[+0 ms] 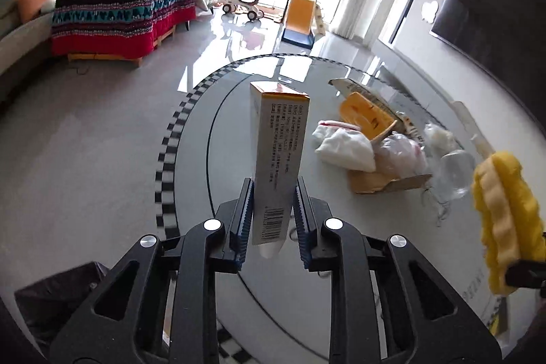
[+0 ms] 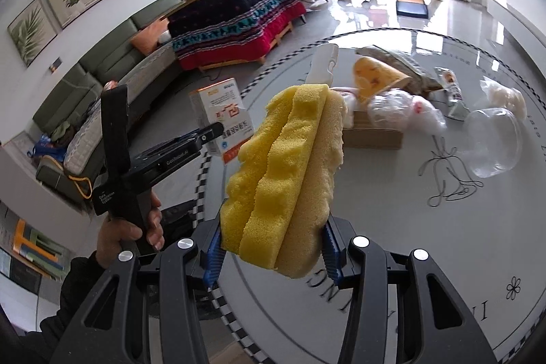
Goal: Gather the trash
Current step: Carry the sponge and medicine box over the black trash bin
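Left wrist view: at the bottom centre, the left gripper (image 1: 273, 193) has its black jaws with blue ribbed pads clamped on a tall white-and-orange cardboard box (image 1: 278, 156) printed with small text and a barcode, held upright above the round grey glass table (image 1: 239, 132) with its black-and-white checkered rim. A black bin bag (image 1: 58, 299) shows at the lower left of the frame. To the right of centre lies a heap of rubbish on the tabletop: a white crumpled plastic bag (image 1: 344, 147), a flattened brown cardboard piece (image 1: 392, 183), a clear plastic cup (image 1: 455, 173) and an orange paper cup (image 1: 368, 118) on its side. Beyond the table, at the upper left, stands a bed draped in a red and dark patterned blanket (image 1: 123, 12).

In the right wrist view, the right gripper (image 2: 273, 244) at the bottom centre is clamped on a yellow sponge mop head (image 2: 286, 173) with a white plastic handle stub (image 2: 322, 65), held above the table's near edge. At the left of the frame, a hand (image 2: 136, 227) holds the other gripper's black handle.
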